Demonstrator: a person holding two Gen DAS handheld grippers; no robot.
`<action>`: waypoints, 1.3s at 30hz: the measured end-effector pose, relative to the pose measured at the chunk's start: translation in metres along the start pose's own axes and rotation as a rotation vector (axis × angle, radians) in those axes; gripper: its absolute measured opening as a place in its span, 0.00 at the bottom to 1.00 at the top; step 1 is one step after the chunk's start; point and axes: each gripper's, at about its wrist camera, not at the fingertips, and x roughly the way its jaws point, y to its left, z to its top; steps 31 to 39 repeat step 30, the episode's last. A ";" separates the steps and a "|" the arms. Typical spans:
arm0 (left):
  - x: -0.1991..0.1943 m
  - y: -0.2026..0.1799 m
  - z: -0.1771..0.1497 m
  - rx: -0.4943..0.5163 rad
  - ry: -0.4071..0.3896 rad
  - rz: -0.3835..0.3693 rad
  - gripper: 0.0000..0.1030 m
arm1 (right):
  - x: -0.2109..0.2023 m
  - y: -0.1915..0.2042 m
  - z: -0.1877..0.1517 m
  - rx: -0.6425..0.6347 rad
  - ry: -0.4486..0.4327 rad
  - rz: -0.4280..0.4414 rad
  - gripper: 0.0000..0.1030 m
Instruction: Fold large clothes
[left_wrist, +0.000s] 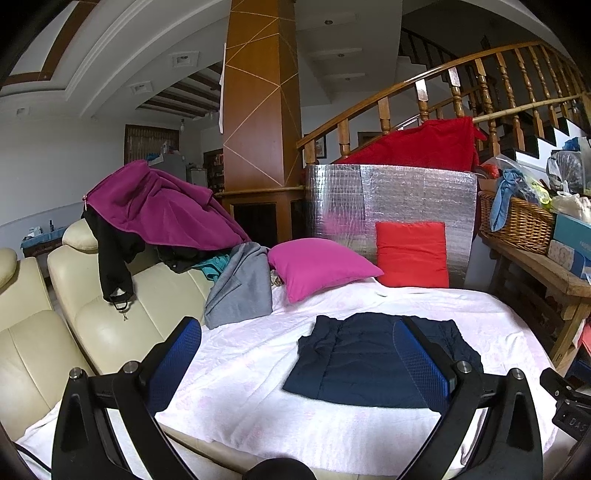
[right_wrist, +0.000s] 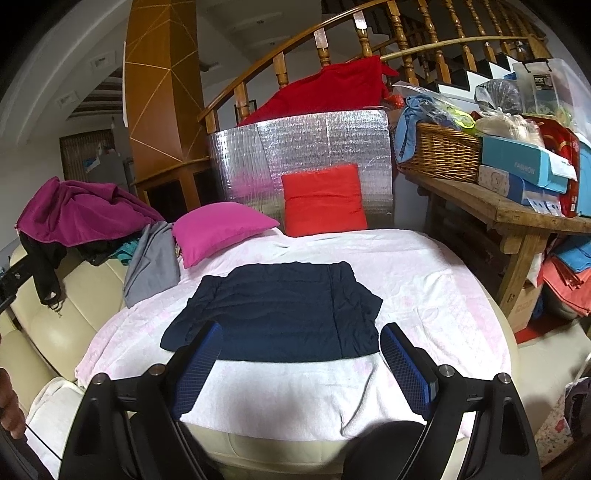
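A cream leather sofa (left_wrist: 110, 325) fills the left side of the room, and next to it a pale pink blanket (right_wrist: 424, 288) is spread over a wide cushioned seat. Behind that stands a sheet of silver foil board (right_wrist: 354, 140) with a big red cushion (right_wrist: 332, 88) piled on top of it against the wooden stair railing (right_wrist: 369, 33). A heap of clothes is draped over the sofa back, a purple fleece (left_wrist: 159, 206) uppermost with a black garment (left_wrist: 114, 266) hanging below it and a grey one (left_wrist: 240, 284) trailing down onto the blanket. On the right a wooden surface (right_wrist: 509, 210) carries a wicker basket (right_wrist: 443, 151) and light blue boxes (right_wrist: 524, 166). The dark navy garment (right_wrist: 280, 306) lies folded into a rough rectangle in the middle of the blanket, flat and apart from the rest. A pink pillow (right_wrist: 218, 229) and a smaller red pillow (right_wrist: 321, 199) sit just behind it. The left gripper (left_wrist: 297, 354) hangs over the near edge with its blue fingers (left_wrist: 177, 354) spread wide and holding nothing; the right gripper (right_wrist: 299, 354) likewise has its fingers (right_wrist: 404, 362) released, poised in front of the garment's near edge without pressing on it.
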 end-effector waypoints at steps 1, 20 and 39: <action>0.000 0.000 0.000 0.001 0.001 -0.002 1.00 | 0.001 0.001 0.000 -0.003 0.002 -0.001 0.87; 0.041 -0.002 -0.004 0.009 0.052 -0.034 1.00 | 0.046 0.013 0.013 -0.050 0.052 -0.022 0.87; 0.130 -0.005 -0.005 -0.019 0.201 -0.151 1.00 | 0.126 -0.043 0.045 -0.019 0.100 -0.110 0.87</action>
